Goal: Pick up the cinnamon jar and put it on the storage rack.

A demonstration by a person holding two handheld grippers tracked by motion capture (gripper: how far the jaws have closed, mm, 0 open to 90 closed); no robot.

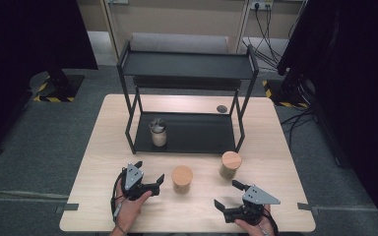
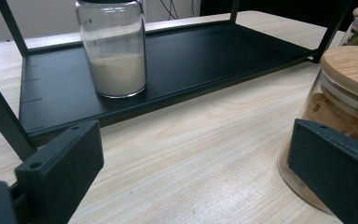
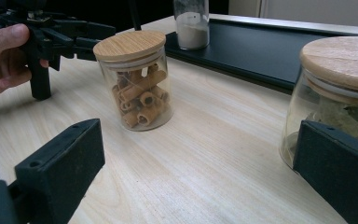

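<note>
- Left claw (image 1: pixel 153 181): released, jaws spread wide, empty, resting low on the table (image 1: pixel 98 162) just left of the pasta jar (image 1: pixel 182 179). In the left gripper view that jar sits at the right jaw, outside the gap, not between the jaws.
- Step in hand, as I judge it: close in on the pasta jar. Best to swing the left claw rightward until the glass body sits centred in the gap, then clench below the wooden lid, not on it; the lid may lift off.
- Rack (image 1: pixel 187 132): black, two-tier, behind the jars. A powder jar (image 1: pixel 158 132) already stands on the left of its lower shelf; free shelf lies to its right.
- Leaf jar (image 1: pixel 230 164): stands right of the pasta jar, near the rack's front right leg.
- Right claw (image 1: pixel 225 194): released, empty, near the table's front edge, the leaf jar ahead at its right jaw. Keep it apart from the left claw's path.
</note>
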